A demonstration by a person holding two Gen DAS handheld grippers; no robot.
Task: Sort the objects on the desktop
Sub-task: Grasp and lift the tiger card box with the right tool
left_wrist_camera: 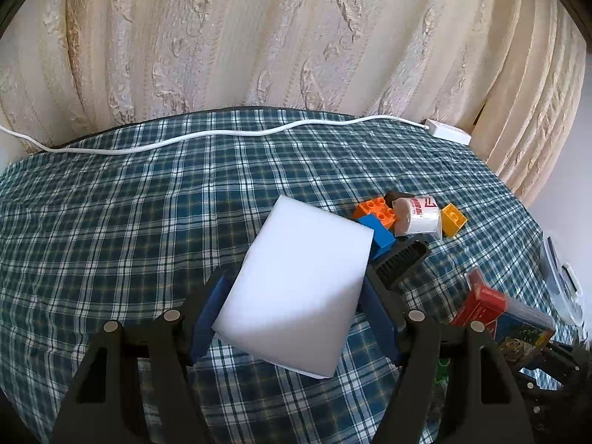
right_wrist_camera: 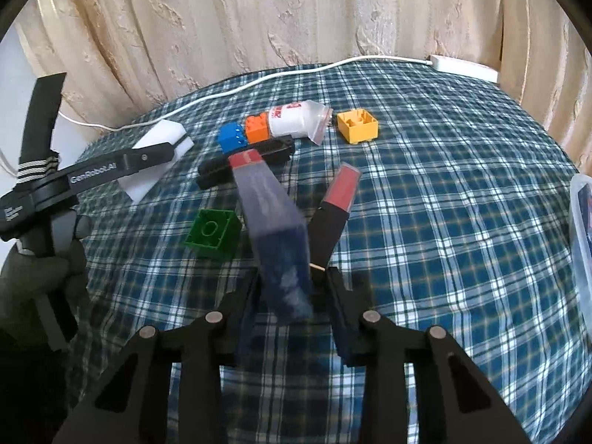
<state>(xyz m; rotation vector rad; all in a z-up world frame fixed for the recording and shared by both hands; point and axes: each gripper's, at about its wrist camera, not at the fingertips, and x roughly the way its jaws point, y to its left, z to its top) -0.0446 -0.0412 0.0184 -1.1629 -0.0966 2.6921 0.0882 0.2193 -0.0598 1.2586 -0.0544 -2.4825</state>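
My left claw [left_wrist_camera: 294, 277] is about half open and clamped on the white sponge block [left_wrist_camera: 296, 277], blue pads pressed flat against its two long sides. The block juts forward over the left part of the table [left_wrist_camera: 129, 222], and I cannot tell whether its lower corner touches the plaid cloth. My right claw [right_wrist_camera: 292, 277] is narrowed around the card box [right_wrist_camera: 273, 236], a clear case with a red end, blurred here. It stands tilted between my pads. The left pad looks to be against it, but I cannot tell whether both pads truly press. Just right of it a dark piece with a red end [right_wrist_camera: 338, 199] leans away, its foot between the same pads. Left of the box a green block [right_wrist_camera: 212, 235] lies on the cloth. Beyond them, toward the far edge, a long black ribbed piece [right_wrist_camera: 244, 164] lies across. Behind it sit a blue block [right_wrist_camera: 232, 138] and an orange block [right_wrist_camera: 257, 129], touching each other. A small white roll with red print in a clear wrapper [right_wrist_camera: 296, 122] rests against the orange one. A yellow block [right_wrist_camera: 358, 125] sits hollow side up, just beside the wrapper. A white cable [right_wrist_camera: 259, 81] runs along the far edge to a white adapter [right_wrist_camera: 462, 66] at the far right corner. A clear plastic tub [right_wrist_camera: 581, 229] sits at the right edge. My gloved left hand [right_wrist_camera: 40, 270] grips its handle. A cream curtain [right_wrist_camera: 296, 11] hangs behind the table.
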